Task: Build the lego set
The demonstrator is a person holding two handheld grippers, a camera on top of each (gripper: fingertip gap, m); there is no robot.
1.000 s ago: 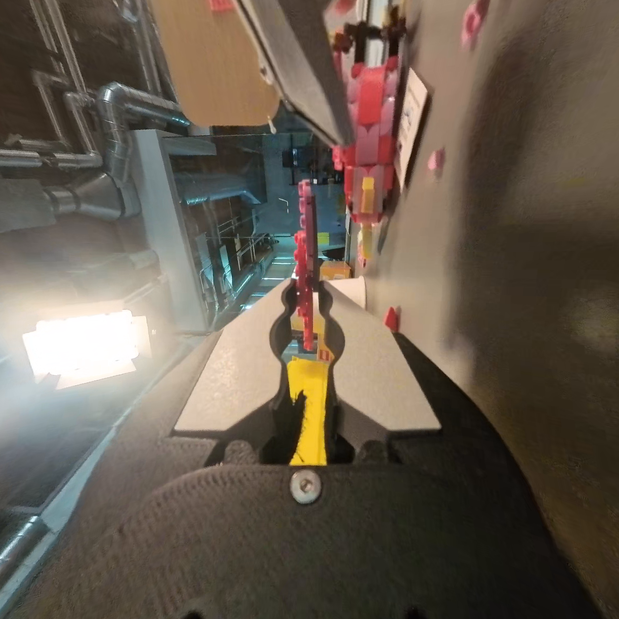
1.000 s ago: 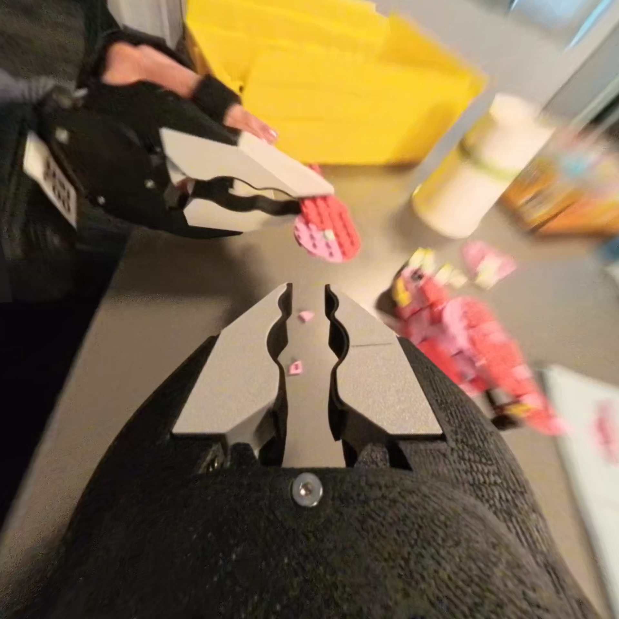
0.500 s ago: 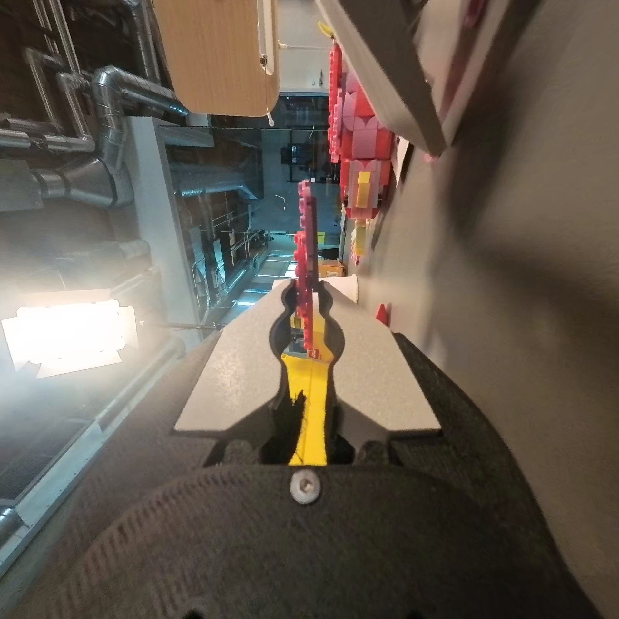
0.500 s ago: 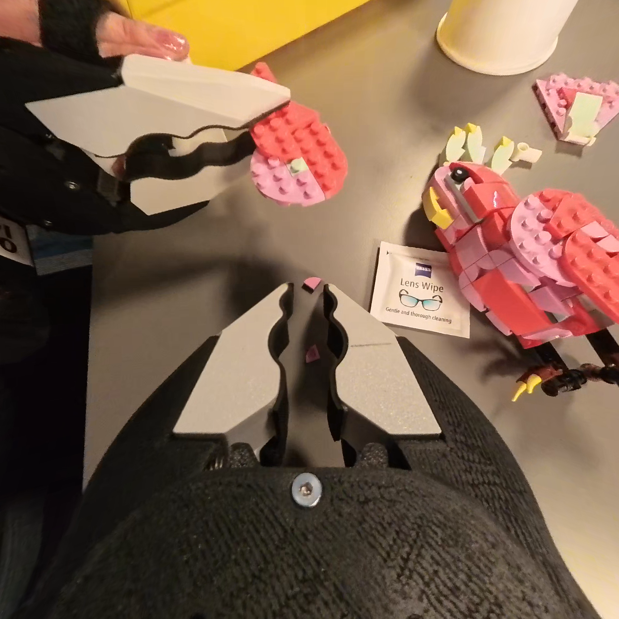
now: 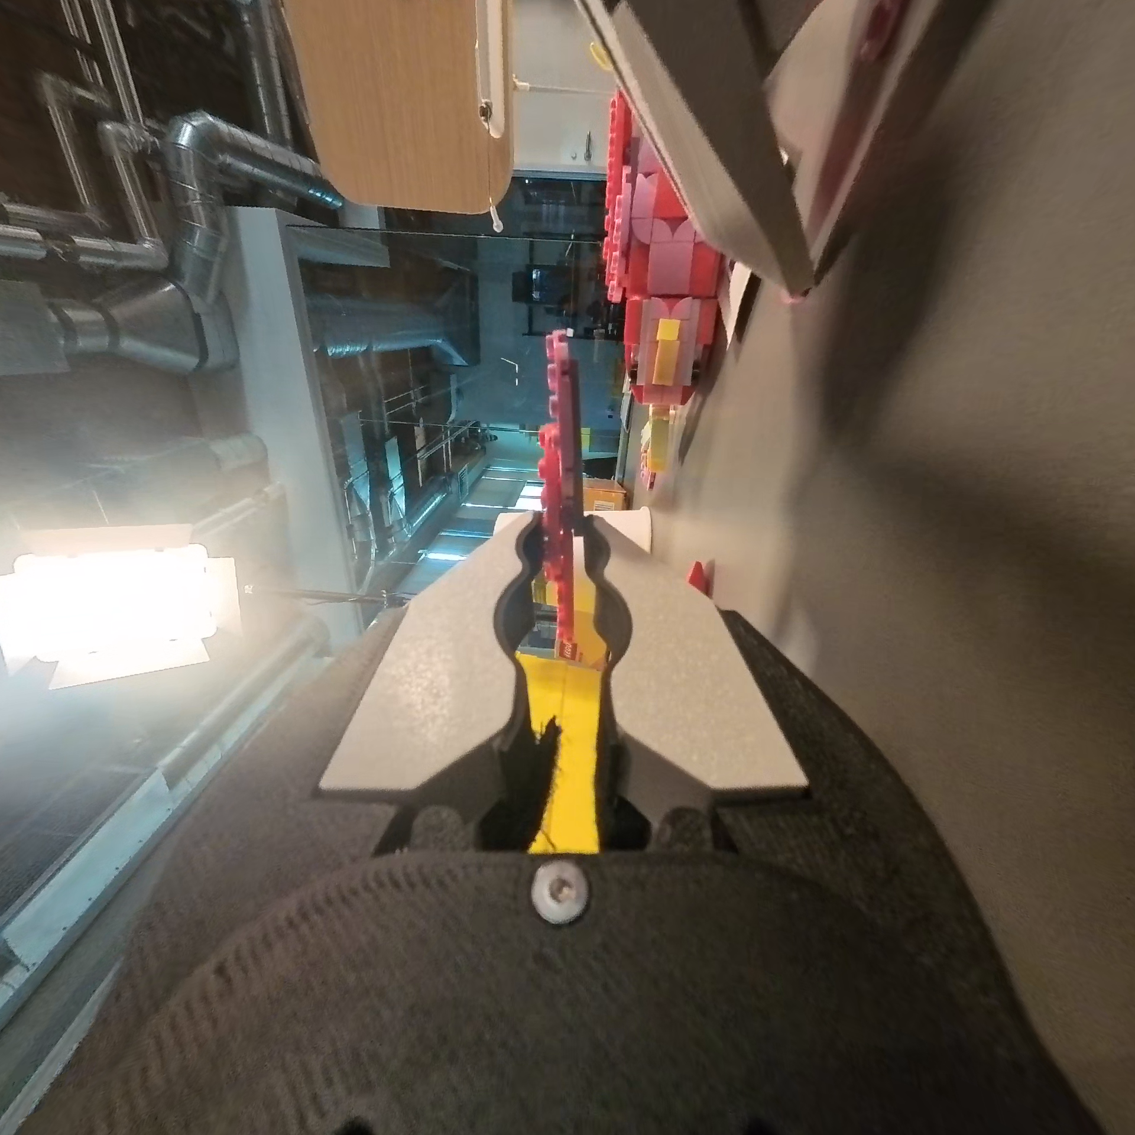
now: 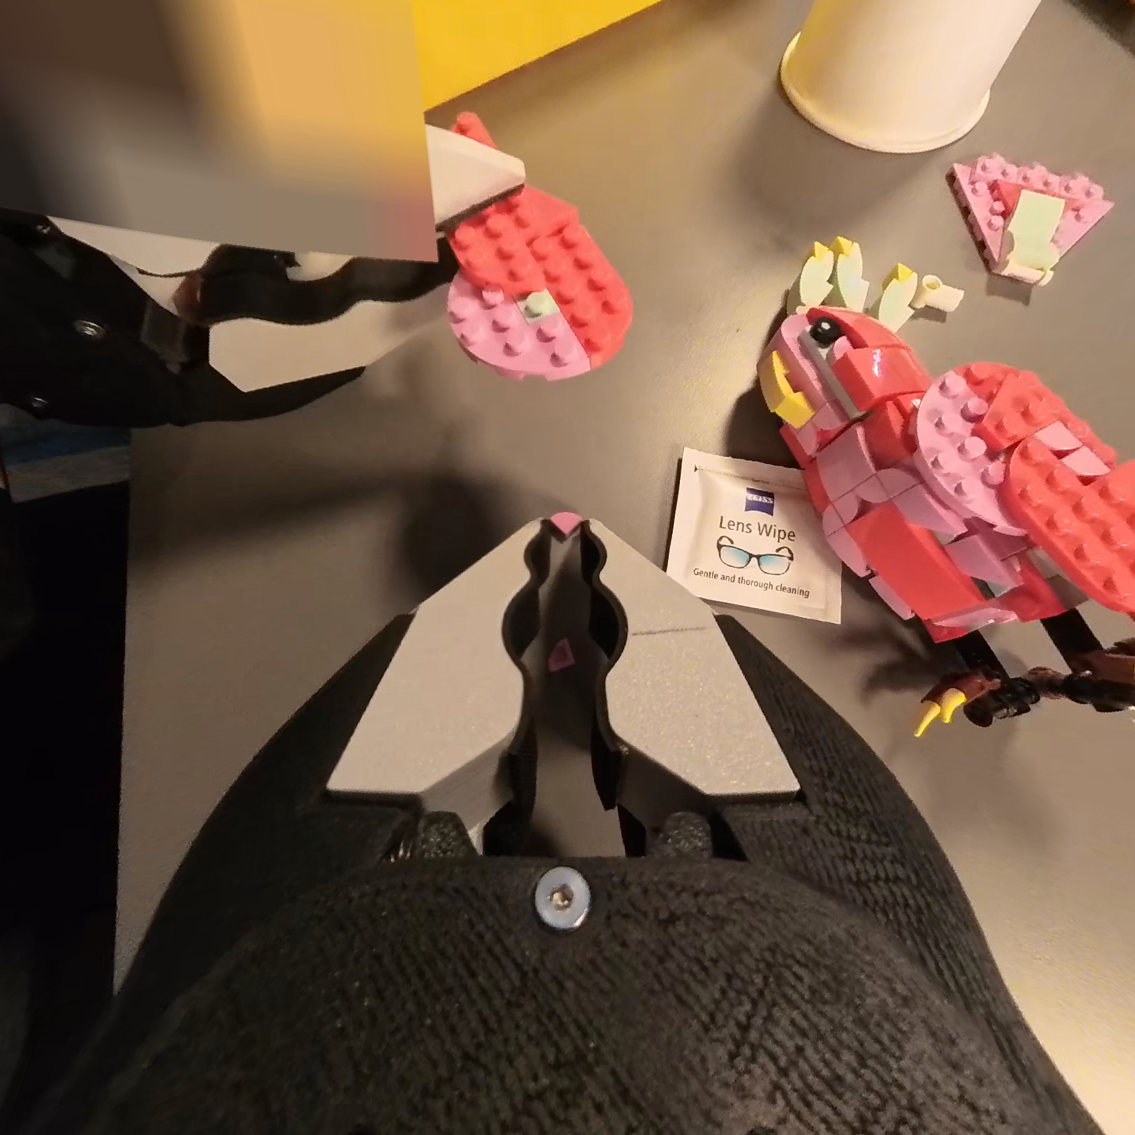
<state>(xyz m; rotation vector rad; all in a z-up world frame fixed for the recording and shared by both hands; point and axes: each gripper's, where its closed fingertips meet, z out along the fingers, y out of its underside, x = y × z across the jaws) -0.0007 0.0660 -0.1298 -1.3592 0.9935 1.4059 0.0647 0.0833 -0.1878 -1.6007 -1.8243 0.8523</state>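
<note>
Nearest, right gripper (image 6: 564, 527) narrow, fingertips pinching small pink tile (image 6: 564, 522) low over grey worktop (image 6: 307, 491); second pink tile (image 6: 560, 655) lies on worktop between fingers, untouched. Just right: white wipe sachet (image 6: 755, 540), then red-pink brick bird (image 6: 958, 485) on its side. Farther left, left gripper (image 5: 560, 528) clamps red-pink studded wing plate (image 6: 540, 288) edge-on, raised above worktop. Far: paper cup (image 6: 890, 67), pink wedge piece (image 6: 1032, 221), yellow box (image 6: 522, 37).

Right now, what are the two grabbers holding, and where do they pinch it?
Left gripper pinches the red-and-pink brick wing flat by one end. Right gripper pinches a tiny pink piece at its fingertips.
</note>
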